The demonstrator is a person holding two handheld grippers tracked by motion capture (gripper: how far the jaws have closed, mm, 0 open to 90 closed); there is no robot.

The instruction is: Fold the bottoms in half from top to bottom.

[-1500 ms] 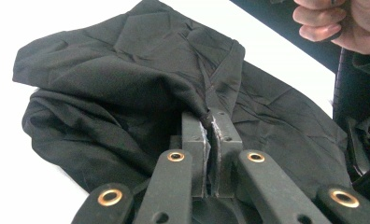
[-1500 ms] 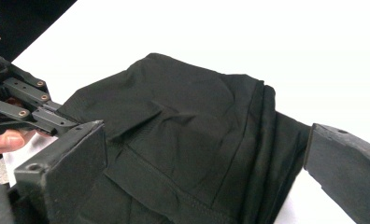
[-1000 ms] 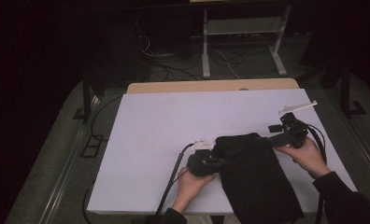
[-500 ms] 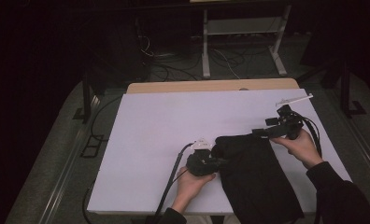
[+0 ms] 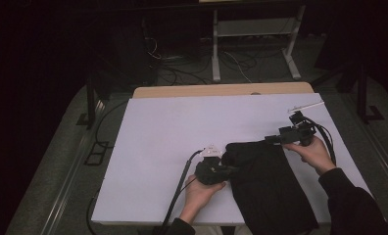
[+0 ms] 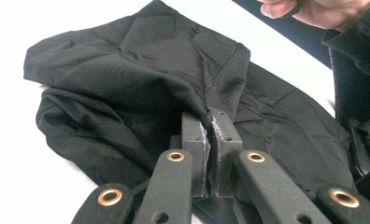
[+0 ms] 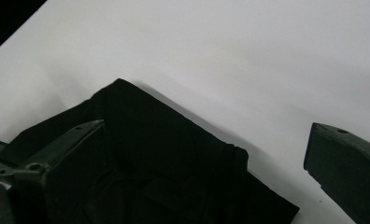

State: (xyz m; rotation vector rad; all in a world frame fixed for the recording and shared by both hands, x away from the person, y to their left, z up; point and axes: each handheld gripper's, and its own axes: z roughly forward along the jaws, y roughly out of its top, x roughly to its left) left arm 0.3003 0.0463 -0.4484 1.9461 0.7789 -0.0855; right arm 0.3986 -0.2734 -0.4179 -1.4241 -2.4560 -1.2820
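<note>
A black garment (image 5: 268,183) lies crumpled on the white table cover (image 5: 172,132), reaching from the middle down to the near edge. My left gripper (image 5: 231,169) is at its left side, shut on a fold of the fabric; the left gripper view shows the pads (image 6: 210,116) pinching the black cloth (image 6: 141,70). At the garment's far right corner, my right gripper (image 5: 271,140) points left. Its jaws (image 7: 206,128) stand wide open over the corner of the cloth (image 7: 164,163), with nothing pressed between them.
A thin white strip (image 5: 307,105) lies near the cover's far right corner. Bare wood (image 5: 221,90) of the table shows beyond the cover. A metal rack frame (image 5: 253,44) and cables stand on the dark floor behind. The right hand (image 6: 314,9) holding the other gripper shows in the left gripper view.
My right gripper has shifted slightly left and toward the far side at the garment's corner. The left gripper has kept still, holding the same fold.
</note>
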